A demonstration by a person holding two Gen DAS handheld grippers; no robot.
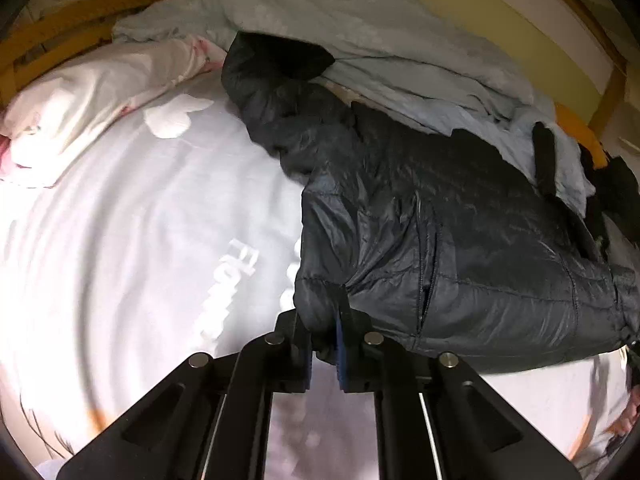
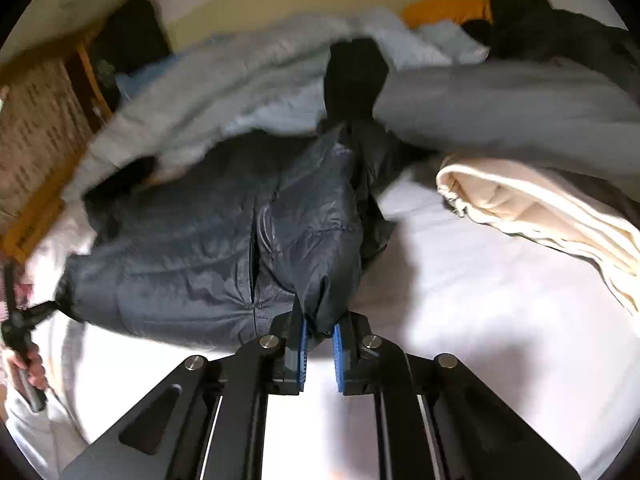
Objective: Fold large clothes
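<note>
A black quilted puffer jacket (image 1: 440, 216) lies spread on a bed with a white sheet (image 1: 140, 240). It also shows in the right wrist view (image 2: 200, 248). My left gripper (image 1: 325, 340) is shut on the jacket's near hem corner. My right gripper (image 2: 320, 332) is shut on the other hem corner of the jacket, at its right side. The left gripper also shows at the far left of the right wrist view (image 2: 24, 320), held by a hand. The jacket's far end lies against a pale blue quilt.
A pale blue quilt (image 1: 360, 28) is bunched along the far side of the bed by a yellow wall. A pink-flowered pillow (image 1: 92, 92) lies far left. A folded cream blanket (image 2: 540, 216) lies right of the jacket. Dark clothes (image 2: 560, 28) sit at the far right.
</note>
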